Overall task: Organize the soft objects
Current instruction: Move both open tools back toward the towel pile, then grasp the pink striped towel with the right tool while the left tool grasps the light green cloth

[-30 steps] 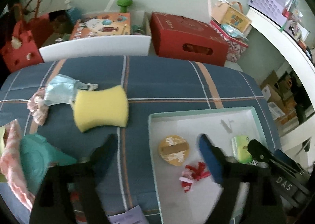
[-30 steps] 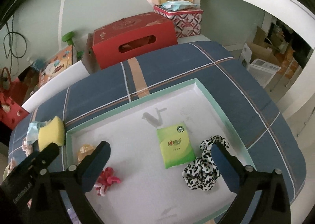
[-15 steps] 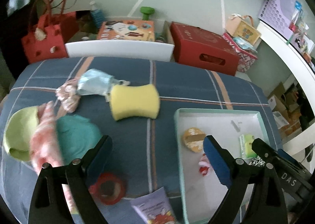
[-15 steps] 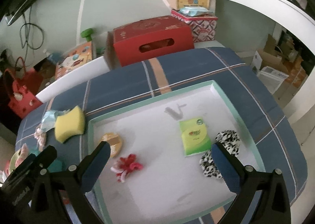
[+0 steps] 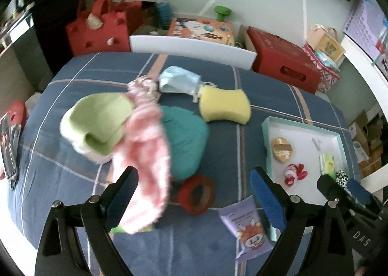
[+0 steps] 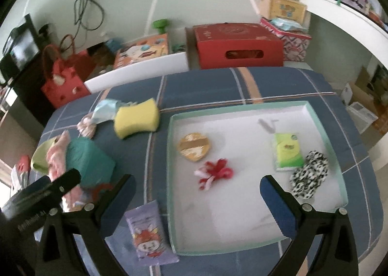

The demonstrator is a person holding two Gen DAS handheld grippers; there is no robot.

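Observation:
A mint-rimmed white tray [image 6: 322, 128] lies on the blue plaid tablecloth and holds a round tan puff [image 6: 194, 146], a red and white scrunchie [image 6: 214, 172], a green tissue pack [image 6: 287, 151] and a leopard scrunchie [image 6: 309, 174]. Left of the tray lie a yellow sponge [image 5: 224, 105], a light blue face mask [image 5: 178, 79], a teal cloth [image 5: 185, 141], a pink and white cloth [image 5: 145, 154], a lime green slipper [image 5: 99, 118], a red ring [image 5: 196, 194] and a purple tissue pack [image 5: 248, 227]. My left gripper [image 5: 194, 199] hovers open above the cloths. My right gripper [image 6: 197, 205] hovers open over the tray's near edge.
Behind the table stand a red box [image 6: 238, 45], a red felt bag [image 5: 98, 29], a white board [image 5: 194, 49] and a colourful picture box [image 5: 202, 30]. A phone [image 5: 8, 152] lies at the table's left edge.
Both grippers have pulled back and risen, so more of the table shows. The left view has swung left, from the tray to the pile of cloths. Both stay open.

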